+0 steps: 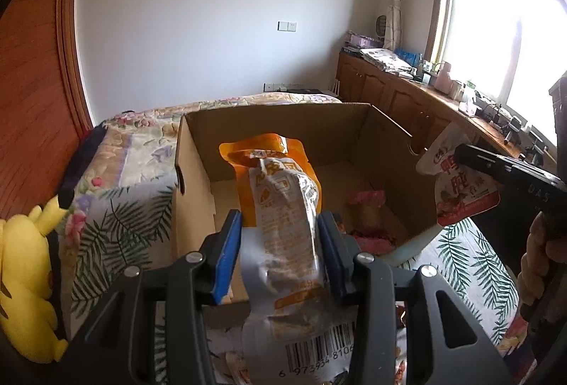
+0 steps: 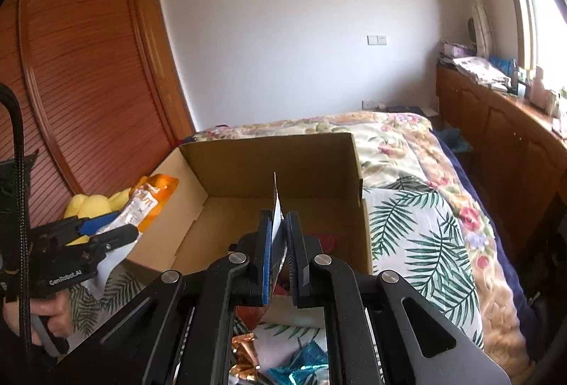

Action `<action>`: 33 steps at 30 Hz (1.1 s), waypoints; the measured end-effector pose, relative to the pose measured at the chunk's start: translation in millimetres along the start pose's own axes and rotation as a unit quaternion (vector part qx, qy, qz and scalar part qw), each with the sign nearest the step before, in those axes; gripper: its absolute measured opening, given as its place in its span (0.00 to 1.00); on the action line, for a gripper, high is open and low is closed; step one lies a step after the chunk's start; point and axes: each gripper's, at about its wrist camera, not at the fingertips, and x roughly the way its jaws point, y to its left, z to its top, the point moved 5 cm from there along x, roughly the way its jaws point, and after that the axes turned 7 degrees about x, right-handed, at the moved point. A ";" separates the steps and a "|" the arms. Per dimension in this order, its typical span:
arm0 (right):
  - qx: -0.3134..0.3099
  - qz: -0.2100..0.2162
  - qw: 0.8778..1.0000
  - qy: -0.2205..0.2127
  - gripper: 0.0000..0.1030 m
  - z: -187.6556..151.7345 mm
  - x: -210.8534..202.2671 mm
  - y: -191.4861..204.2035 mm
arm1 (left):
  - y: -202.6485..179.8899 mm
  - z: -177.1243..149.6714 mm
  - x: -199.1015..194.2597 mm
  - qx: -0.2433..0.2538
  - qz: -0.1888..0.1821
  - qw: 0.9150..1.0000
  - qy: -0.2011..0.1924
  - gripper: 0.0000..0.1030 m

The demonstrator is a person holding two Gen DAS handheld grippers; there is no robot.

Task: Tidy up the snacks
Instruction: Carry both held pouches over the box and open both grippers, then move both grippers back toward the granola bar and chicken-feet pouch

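Observation:
An open cardboard box [image 1: 198, 172] stands on the flowered bed; it also shows in the right wrist view [image 2: 269, 158]. My left gripper [image 1: 280, 236] is shut on an orange-and-silver snack pouch [image 1: 283, 207], held over the box's near edge; the pouch also shows in the right wrist view [image 2: 141, 204]. My right gripper [image 2: 280, 236] is shut on a white-and-red snack pouch [image 2: 276, 207], seen edge-on, above the box's near side; in the left wrist view this pouch [image 1: 457, 186] hangs at the box's right wall. Pink packets [image 1: 366, 200] lie inside the box.
A yellow plush toy [image 1: 24, 268] lies left of the box against the wooden wardrobe [image 2: 81, 73]. Loose shiny snack packets [image 2: 283, 363] lie on the bedspread [image 2: 418, 207] under my right gripper. A wooden cabinet [image 1: 397, 94] with clutter runs under the window at right.

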 end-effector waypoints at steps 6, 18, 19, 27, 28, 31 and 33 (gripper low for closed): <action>0.017 -0.008 1.000 0.009 0.04 0.5 11.5 -6.1 | -0.9 6.0 11.9 0.005 0.012 1.000 0.013 0.41; 0.041 0.001 0.999 0.026 0.17 -8.1 18.9 -16.7 | 3.4 13.5 8.7 -0.001 0.031 1.000 -0.003 0.47; 0.037 0.001 0.999 0.026 0.17 -9.3 18.3 -15.9 | 3.4 13.7 6.3 -0.001 0.030 1.000 -0.005 0.48; 0.015 0.025 0.999 0.014 0.17 -29.2 -7.5 0.5 | -1.3 -0.8 -19.9 0.010 0.013 1.000 -0.013 0.53; 0.013 0.029 0.999 0.013 0.17 -33.1 -11.6 2.3 | -2.8 -3.6 -24.0 0.014 0.012 1.000 -0.014 0.53; 0.008 0.036 0.999 0.011 0.18 -45.1 -23.9 7.7 | -5.8 -13.9 -36.5 0.025 0.009 0.999 -0.019 0.54; 0.002 0.041 0.999 0.008 0.20 -54.5 -32.7 11.3 | -7.6 -21.7 -45.5 0.031 0.005 0.999 -0.022 0.54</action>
